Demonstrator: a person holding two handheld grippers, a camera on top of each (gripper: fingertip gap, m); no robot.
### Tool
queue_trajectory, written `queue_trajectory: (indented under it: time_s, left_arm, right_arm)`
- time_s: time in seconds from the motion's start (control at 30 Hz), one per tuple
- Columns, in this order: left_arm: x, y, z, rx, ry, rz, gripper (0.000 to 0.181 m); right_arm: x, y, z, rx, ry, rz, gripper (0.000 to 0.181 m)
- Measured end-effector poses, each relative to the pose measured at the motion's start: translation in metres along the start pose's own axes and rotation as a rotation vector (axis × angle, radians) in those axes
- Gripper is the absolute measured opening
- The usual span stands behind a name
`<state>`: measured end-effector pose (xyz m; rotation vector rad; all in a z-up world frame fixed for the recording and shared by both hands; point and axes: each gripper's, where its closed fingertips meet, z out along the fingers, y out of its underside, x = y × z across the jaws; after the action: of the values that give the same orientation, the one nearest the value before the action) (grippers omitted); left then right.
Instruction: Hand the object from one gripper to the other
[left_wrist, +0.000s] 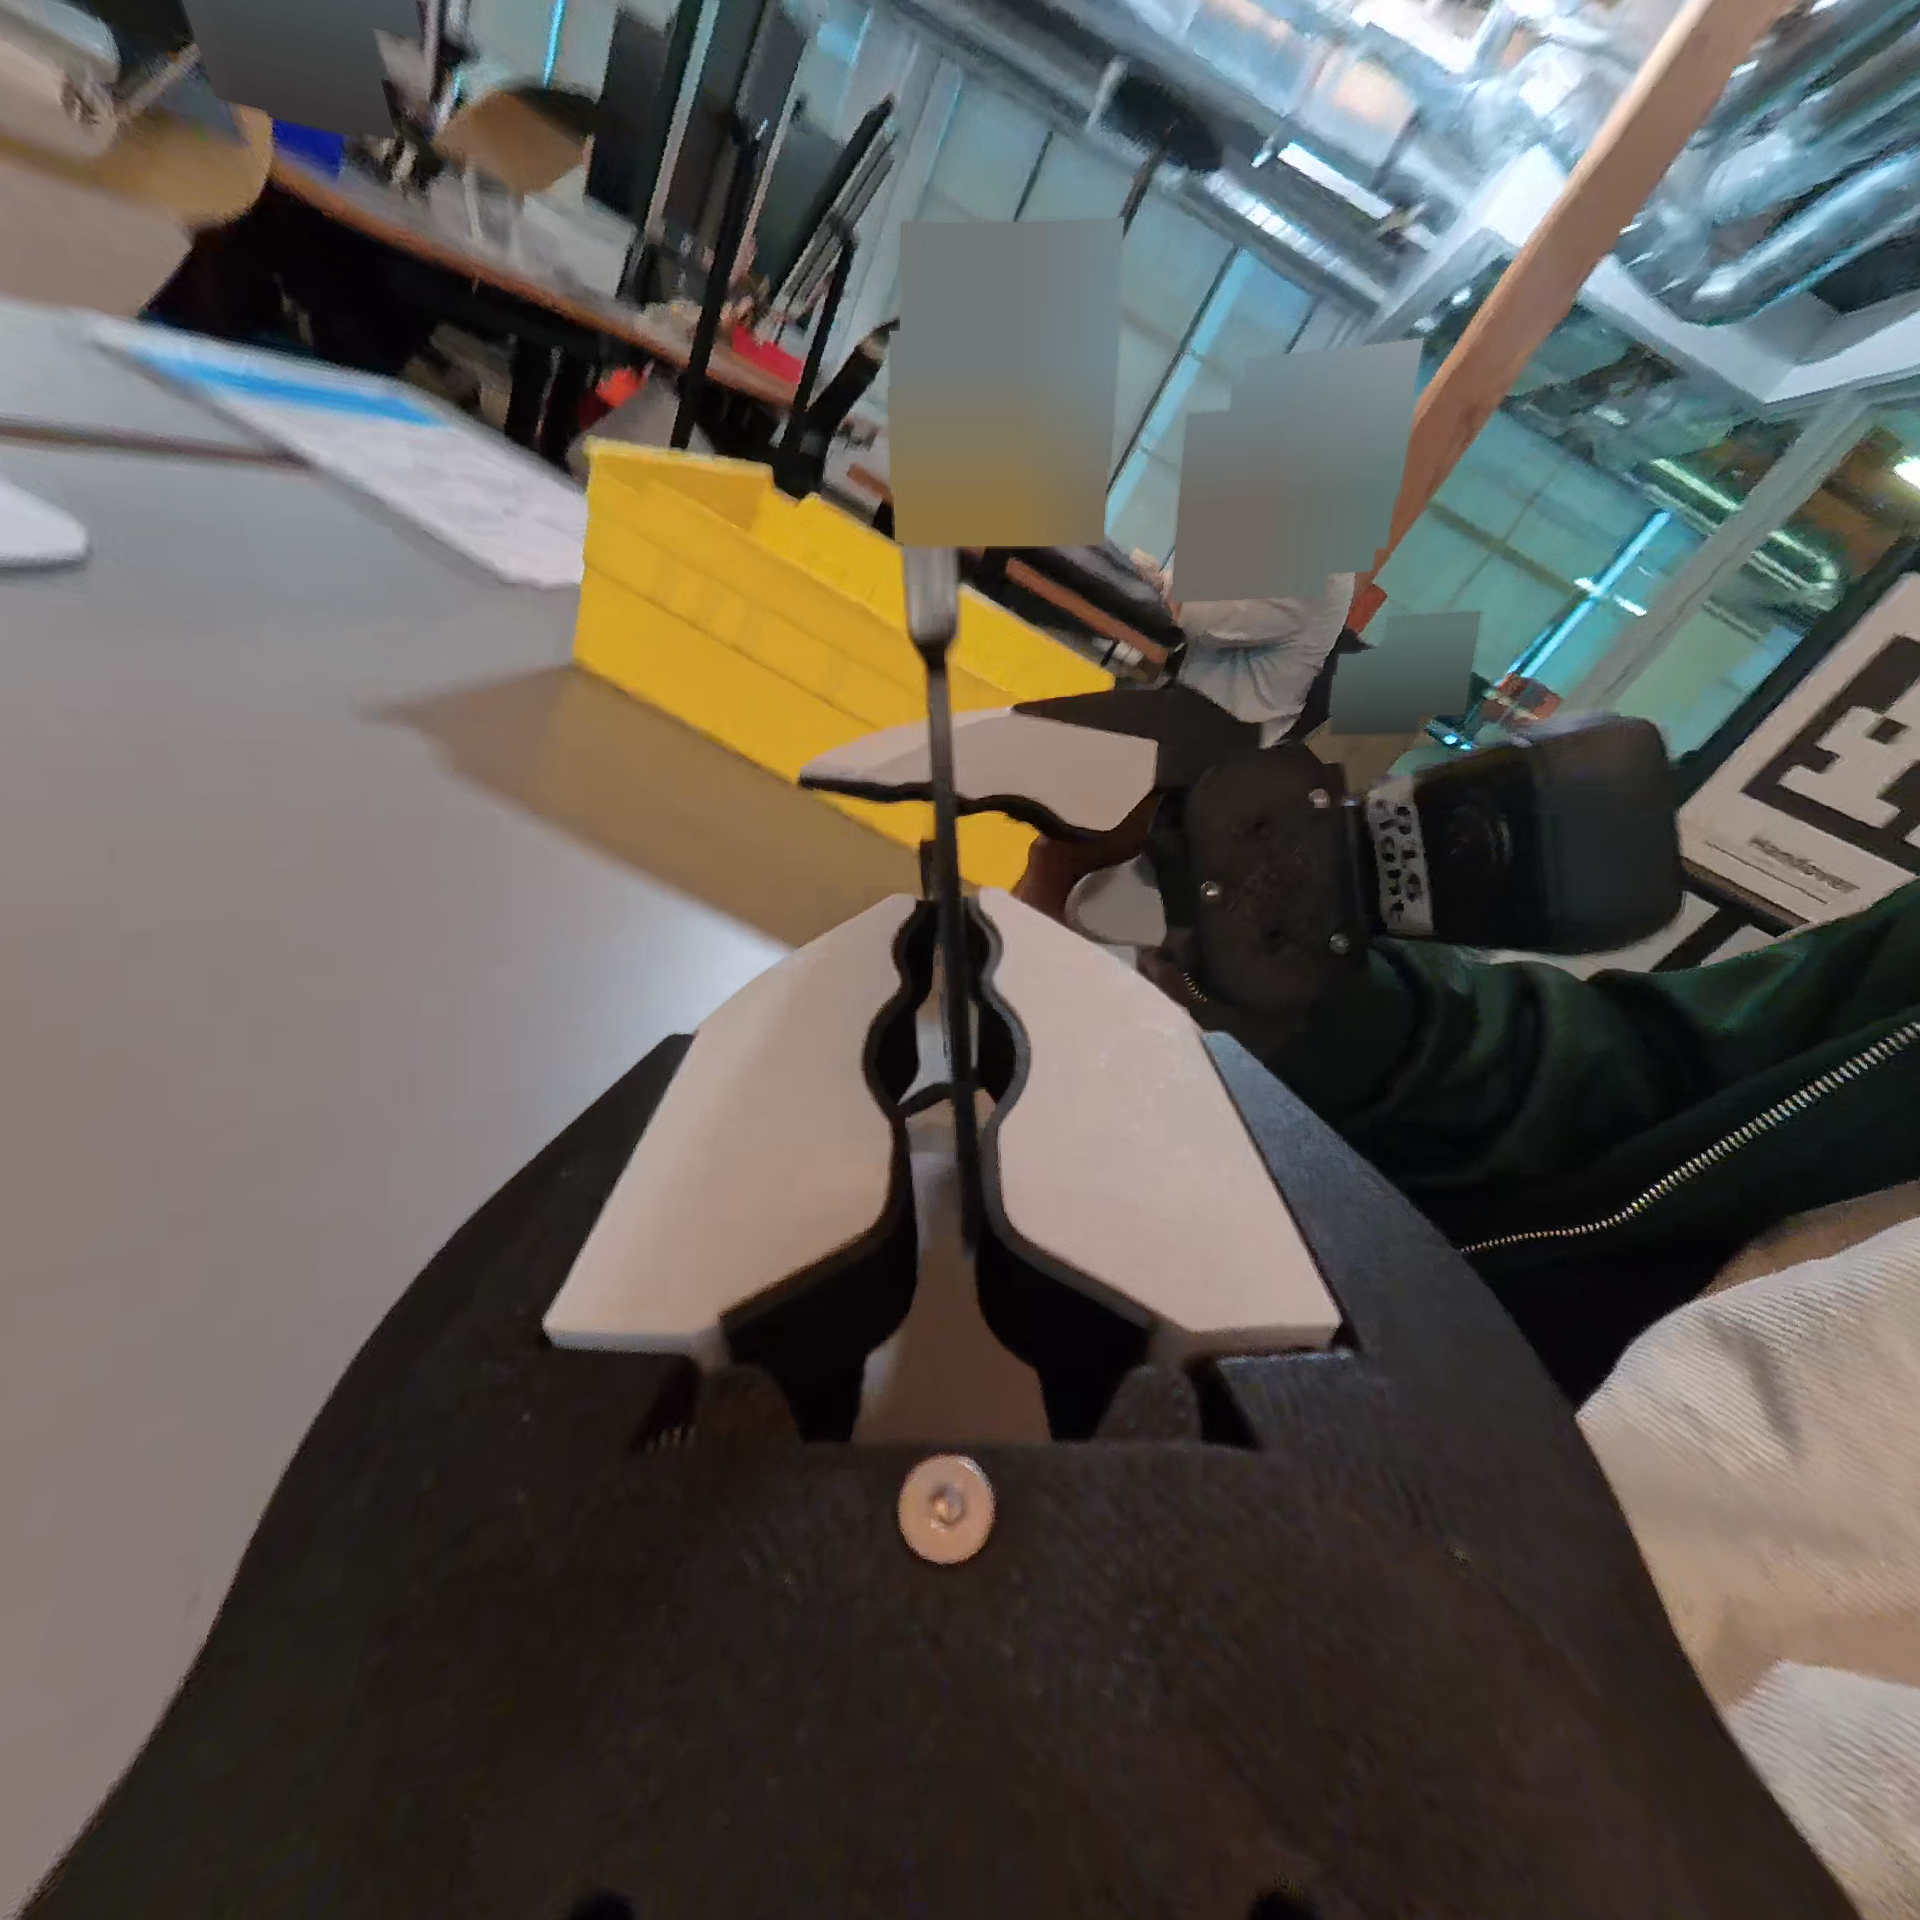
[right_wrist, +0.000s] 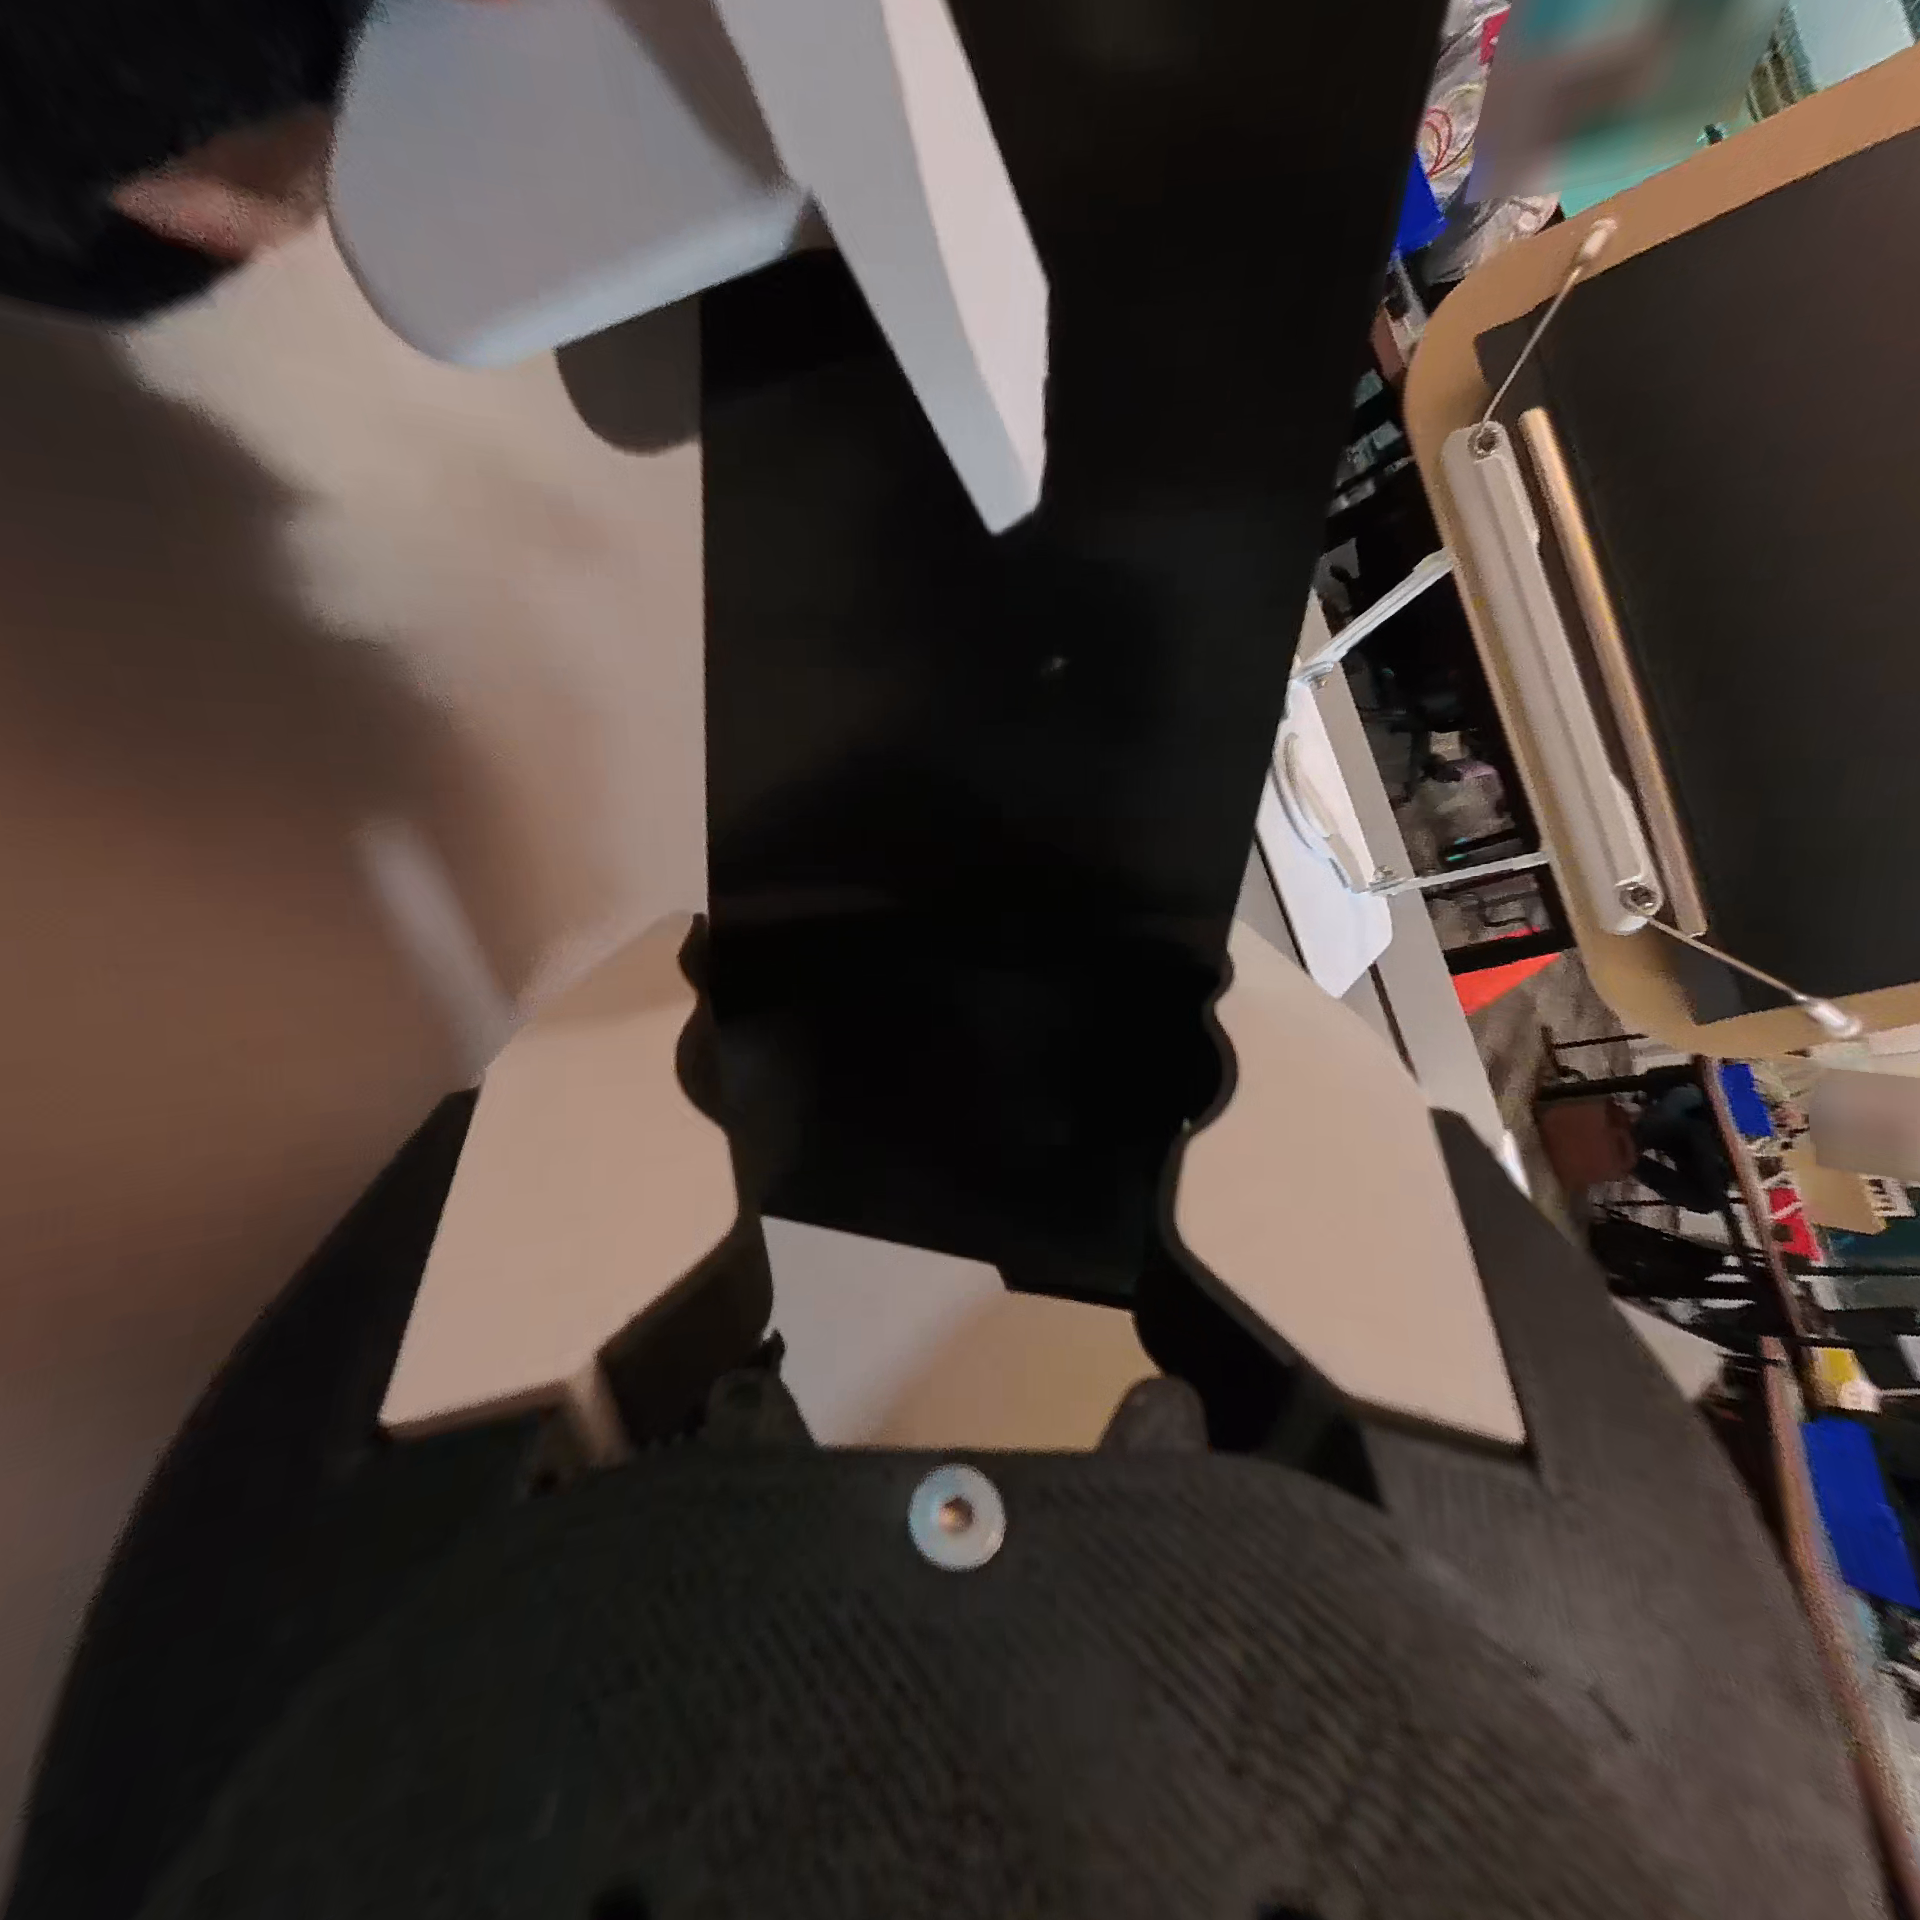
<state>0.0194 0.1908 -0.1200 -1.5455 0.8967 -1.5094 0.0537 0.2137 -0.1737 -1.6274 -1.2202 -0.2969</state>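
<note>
Jaws of both left gripper (left_wrist: 948, 925) and right gripper (right_wrist: 961, 997) clamp the thin black object (left_wrist: 951, 883).

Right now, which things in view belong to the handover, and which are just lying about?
In the job: black flat object; left gripper, jaws shut on it; right gripper, jaws either side of it.
Lying about: yellow bin; printed sheet; both on the grey table.
</note>
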Motion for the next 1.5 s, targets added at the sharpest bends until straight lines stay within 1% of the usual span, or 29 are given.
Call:
queue_trajectory:
  time_s: [0.03,0.1,0.13,0.23,0.27,0.33,0.37,0.4,0.43,0.5,0.53,0.6,0.67,0.7,0.73,0.8,0.87,1.0,1.07,1.13,1.17,1.23,1.27,1.3,1.37,1.43,1.5]
  left_arm:
    - [0.007,-0.006,0.000,0.044,0.037,0.029,0.015]
    - [0.017,-0.026,-0.003,0.179,0.075,0.049,0.053]
    - [0.018,-0.031,-0.005,0.227,0.077,0.048,0.065]
    - [0.014,-0.034,-0.008,0.266,0.082,0.038,0.083]
    - [0.014,-0.034,-0.008,0.267,0.095,0.025,0.087]
    - [0.017,-0.035,-0.008,0.276,0.143,-0.008,0.096]
    - [0.022,-0.036,-0.009,0.287,0.178,-0.025,0.108]
    - [0.029,-0.040,-0.009,0.310,0.224,-0.043,0.124]
    - [0.036,-0.044,-0.010,0.335,0.266,-0.053,0.135]
    - [0.049,-0.048,-0.010,0.350,0.309,-0.036,0.146]
    - [0.056,-0.048,-0.008,0.339,0.323,-0.011,0.146]
    - [0.065,-0.049,-0.004,0.319,0.328,0.013,0.146]
    - [0.069,-0.049,0.000,0.291,0.299,0.039,0.145]
    - [0.071,-0.049,0.000,0.282,0.290,0.060,0.140]
    - [0.074,-0.050,-0.001,0.277,0.292,0.074,0.131]
    - [0.080,-0.052,-0.006,0.283,0.324,0.083,0.107]
    - [0.083,-0.055,-0.010,0.297,0.343,0.079,0.092]
    - [0.082,-0.051,-0.008,0.258,0.334,0.083,0.092]
    - [0.079,-0.051,-0.007,0.244,0.302,0.090,0.091]
    - [0.071,-0.053,-0.009,0.254,0.233,0.118,0.091]
    - [0.065,-0.054,-0.011,0.263,0.187,0.130,0.091]
    - [0.048,-0.056,-0.015,0.266,0.072,0.167,0.090]
    - [0.038,-0.056,-0.018,0.256,-0.006,0.198,0.091]
    - [0.028,-0.056,-0.021,0.240,-0.089,0.242,0.091]
    - [0.005,-0.055,-0.029,0.189,-0.310,0.367,0.090]
    - [-0.013,-0.049,-0.035,0.060,-0.490,0.524,0.091]
    - [-0.031,-0.039,-0.039,-0.111,-0.640,0.666,0.091]
  right_arm:
    - [0.001,-0.004,-0.002,0.024,-0.008,0.041,0.091]
    - [0.004,-0.012,-0.006,0.084,-0.037,0.148,0.089]
    - [0.006,-0.015,-0.008,0.113,-0.047,0.203,0.088]
    - [0.014,-0.024,-0.016,0.226,-0.119,0.414,0.089]
    - [0.014,-0.031,-0.020,0.292,-0.176,0.504,0.089]
    - [0.012,-0.052,-0.034,0.478,-0.338,0.670,0.088]
    - [0.009,-0.063,-0.044,0.582,-0.442,0.737,0.089]
    - [0.005,-0.074,-0.055,0.686,-0.554,0.788,0.088]
    - [0.003,-0.081,-0.062,0.755,-0.637,0.838,0.089]
    - [-0.003,-0.088,-0.069,0.825,-0.766,0.903,0.089]
    - [-0.008,-0.091,-0.069,0.828,-0.802,0.913,0.089]
    - [-0.020,-0.096,-0.067,0.810,-0.830,0.874,0.089]
    - [-0.034,-0.100,-0.065,0.780,-0.846,0.821,0.089]
    - [-0.038,-0.103,-0.066,0.777,-0.853,0.810,0.089]
    - [-0.041,-0.106,-0.066,0.781,-0.860,0.806,0.088]
    - [-0.043,-0.111,-0.068,0.799,-0.862,0.807,0.088]
    - [-0.044,-0.114,-0.070,0.811,-0.865,0.808,0.088]
    - [-0.048,-0.113,-0.066,0.801,-0.847,0.794,0.089]
    - [-0.048,-0.111,-0.062,0.787,-0.823,0.790,0.090]
    - [-0.042,-0.103,-0.052,0.750,-0.753,0.789,0.115]
    - [-0.038,-0.095,-0.047,0.728,-0.727,0.797,0.121]
    - [-0.022,-0.081,-0.042,0.710,-0.674,0.842,0.122]
    - [-0.010,-0.076,-0.042,0.724,-0.629,0.870,0.113]
    - [0.005,-0.071,-0.044,0.750,-0.568,0.898,0.099]
    - [0.033,-0.063,-0.054,0.814,-0.433,0.929,0.079]
    - [0.049,-0.052,-0.060,0.803,-0.312,0.918,0.064]
    - [0.057,-0.047,-0.062,0.750,-0.236,0.883,0.057]
